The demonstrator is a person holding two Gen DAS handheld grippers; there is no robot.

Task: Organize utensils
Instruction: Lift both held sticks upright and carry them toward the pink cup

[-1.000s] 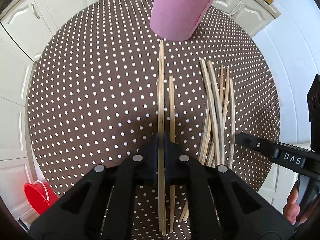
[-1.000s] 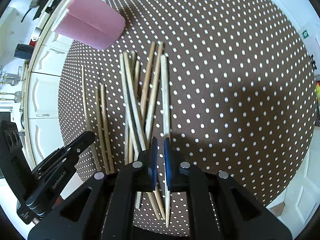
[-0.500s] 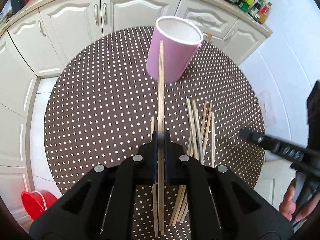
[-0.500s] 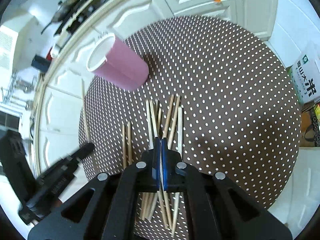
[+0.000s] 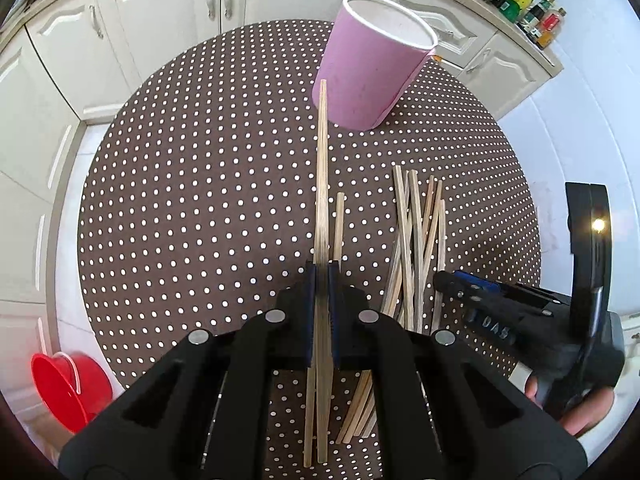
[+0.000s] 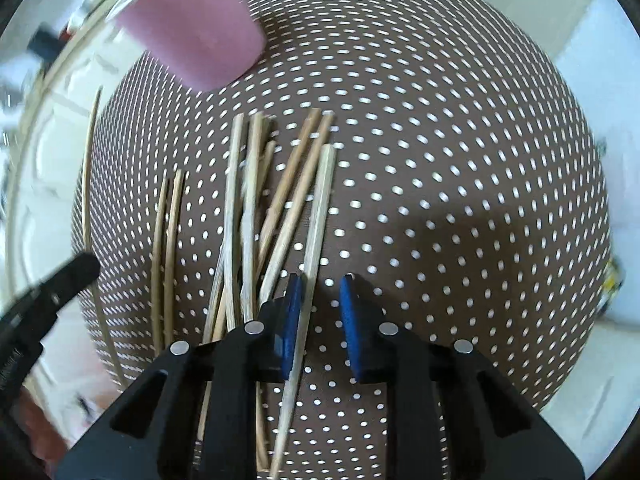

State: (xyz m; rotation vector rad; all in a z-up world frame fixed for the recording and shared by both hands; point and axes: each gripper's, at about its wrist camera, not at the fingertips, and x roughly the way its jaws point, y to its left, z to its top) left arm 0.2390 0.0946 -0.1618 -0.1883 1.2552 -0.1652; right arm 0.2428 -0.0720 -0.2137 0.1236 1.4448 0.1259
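Note:
A pink paper cup point(image 5: 372, 76) point(image 6: 192, 28) stands upright at the far side of the round dotted table point(image 5: 180, 200) point(image 6: 440, 160). My left gripper point(image 5: 321, 276) is shut on a long wooden chopstick point(image 5: 322, 168), lifted off the table, its far tip in front of the cup's base. That chopstick point(image 6: 90, 168) and the left gripper point(image 6: 86, 266) show at the left of the blurred right wrist view. A loose pile of chopsticks point(image 5: 416, 240) point(image 6: 256, 208) lies right of it. My right gripper point(image 6: 320, 292) point(image 5: 440, 280) stands open low over the pile's right edge. A pale chopstick point(image 6: 320, 208) runs between its jaws beside the left pad.
Two more chopsticks point(image 6: 166, 240) lie side by side left of the pile. A red bucket point(image 5: 68, 384) sits on the floor at the lower left. White cabinets point(image 5: 160, 8) stand behind the table, with bottles point(image 5: 532, 4) on the counter. A person's hand point(image 5: 580, 412) holds the right gripper.
My left gripper has lifted the chopstick off the table, and more of the cup and cabinets now shows. My right gripper, shut half a second ago, has dropped to the pile with its jaws apart.

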